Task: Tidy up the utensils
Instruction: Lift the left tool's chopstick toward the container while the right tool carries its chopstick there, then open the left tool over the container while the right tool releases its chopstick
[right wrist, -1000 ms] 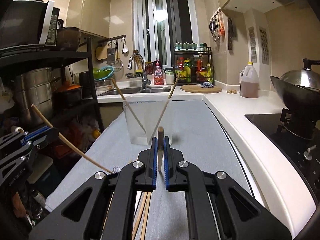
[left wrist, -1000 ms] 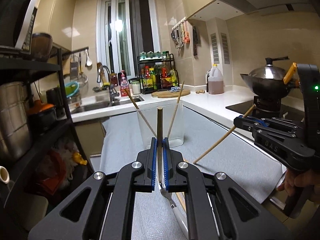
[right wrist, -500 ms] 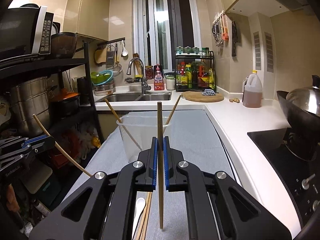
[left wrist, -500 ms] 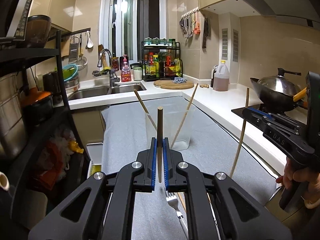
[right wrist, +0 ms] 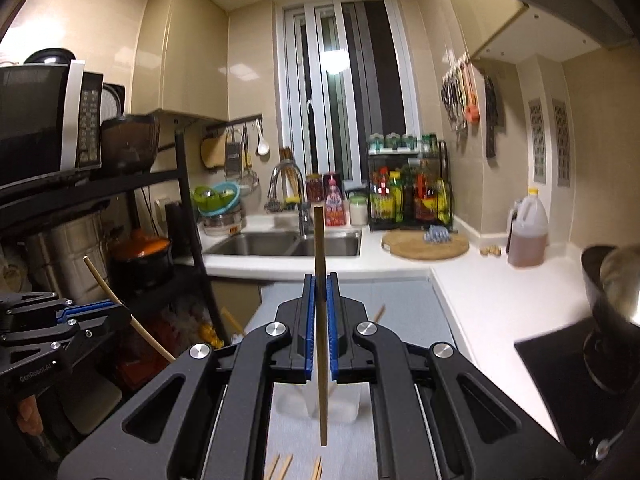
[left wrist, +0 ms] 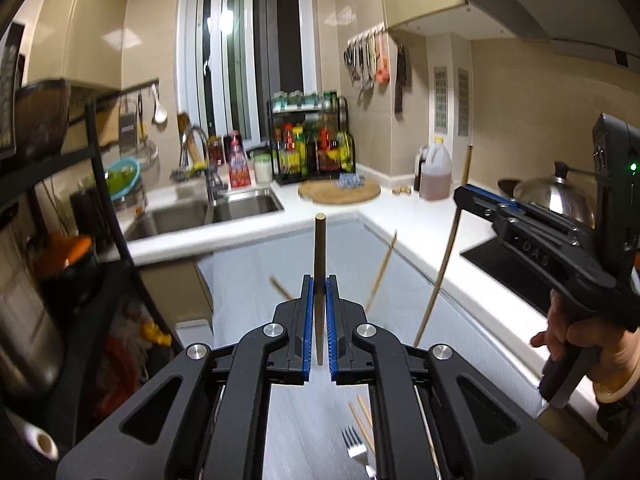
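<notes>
My left gripper (left wrist: pixel 319 286) is shut on a wooden chopstick (left wrist: pixel 320 256) and holds it upright above the grey mat (left wrist: pixel 256 264). My right gripper (right wrist: pixel 320 284) is shut on another wooden chopstick (right wrist: pixel 320 240), also upright; it shows at the right of the left wrist view (left wrist: pixel 444 264). The clear plastic cup (right wrist: pixel 292 404) stands on the mat below the right gripper, mostly hidden by it, with two chopsticks (left wrist: pixel 382 270) leaning in it. Loose chopsticks (right wrist: pixel 280 466) and a fork (left wrist: pixel 356 446) lie on the mat near me.
A black shelf rack (right wrist: pixel 188 208) with pots and a microwave (right wrist: pixel 44 120) stands at the left. The sink (right wrist: pixel 288 242) is at the back. A wok (right wrist: pixel 612 292) on the stove and an oil jug (right wrist: pixel 528 232) are at the right.
Both grippers have risen and moved toward the cup with their chopsticks. The right chopstick went from slanted to upright, and the cup now sits low beneath the grippers.
</notes>
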A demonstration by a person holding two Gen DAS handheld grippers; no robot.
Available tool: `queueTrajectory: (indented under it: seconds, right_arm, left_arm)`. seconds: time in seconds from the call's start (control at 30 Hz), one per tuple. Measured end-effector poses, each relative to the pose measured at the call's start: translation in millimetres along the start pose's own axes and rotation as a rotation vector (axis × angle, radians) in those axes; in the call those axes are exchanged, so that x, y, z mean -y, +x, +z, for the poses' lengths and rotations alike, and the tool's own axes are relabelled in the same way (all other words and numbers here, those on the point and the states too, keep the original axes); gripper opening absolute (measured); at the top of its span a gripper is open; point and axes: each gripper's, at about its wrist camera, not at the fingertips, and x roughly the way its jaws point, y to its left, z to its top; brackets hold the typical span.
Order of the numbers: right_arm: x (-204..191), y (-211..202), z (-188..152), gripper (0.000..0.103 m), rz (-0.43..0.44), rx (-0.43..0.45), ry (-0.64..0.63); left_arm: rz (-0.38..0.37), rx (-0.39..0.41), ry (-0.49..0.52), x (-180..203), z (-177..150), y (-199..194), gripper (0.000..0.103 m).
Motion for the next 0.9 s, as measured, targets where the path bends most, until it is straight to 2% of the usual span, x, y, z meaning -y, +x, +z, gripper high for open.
queueTrajectory:
  seconds: [0.17,0.33,0.67,0.9]
  right_arm:
    - [-4,24,28,0.006,0.004,0.057,-0.013]
    - [-3,56,34,0.006,0.000,0.064,-0.012]
    - [9,99,8,0.006,-0.005,0.026,0.004]
    - [19,113,-18,0.006,-0.010,-0.027,0.029]
  left_arm:
    - [-0.019,0.061,-0.013,-4,36,9,0.006]
    - [-0.016,0.063,-0.008,-3,46,39,0.006]
    - [-0.030,-0.041,-0.036,-8,27,110,0.006]
    - [-0.019,-0.094,-0.043,-10,9,134,0.006]
